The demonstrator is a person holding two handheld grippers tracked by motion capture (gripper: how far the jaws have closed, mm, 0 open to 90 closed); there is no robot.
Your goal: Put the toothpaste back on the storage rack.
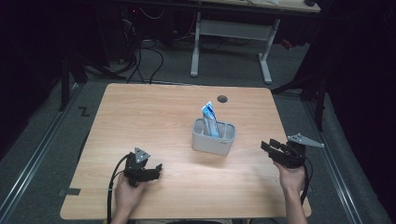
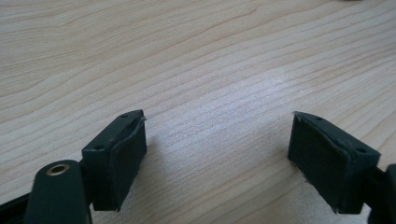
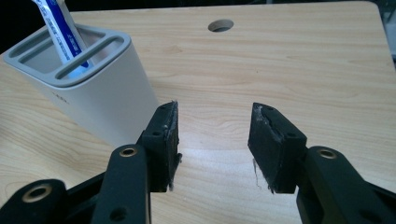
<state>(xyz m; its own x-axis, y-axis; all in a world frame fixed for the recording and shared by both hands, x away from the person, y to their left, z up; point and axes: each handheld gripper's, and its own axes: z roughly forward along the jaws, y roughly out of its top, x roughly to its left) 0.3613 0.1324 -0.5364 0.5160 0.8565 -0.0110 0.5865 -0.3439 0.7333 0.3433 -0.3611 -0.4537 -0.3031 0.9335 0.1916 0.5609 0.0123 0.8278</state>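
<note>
A white holder with a grey slotted top (image 1: 213,137) (image 3: 93,88) stands near the middle of the wooden table (image 1: 154,112). A blue-and-white tube (image 1: 210,116) (image 3: 60,28) stands upright in one of its slots. My left gripper (image 1: 159,169) (image 2: 217,158) rests low over the table at the front left, jaws wide apart with bare wood between them. My right gripper (image 1: 266,145) (image 3: 214,140) is at the right of the holder, a short way off, open with nothing between its pads.
A round cable hole (image 1: 222,99) (image 3: 220,24) lies in the table behind the holder. Beyond the far edge stands a white-legged desk frame (image 1: 231,42) with cables on the floor. Metal rails (image 1: 32,154) run along the floor on both sides.
</note>
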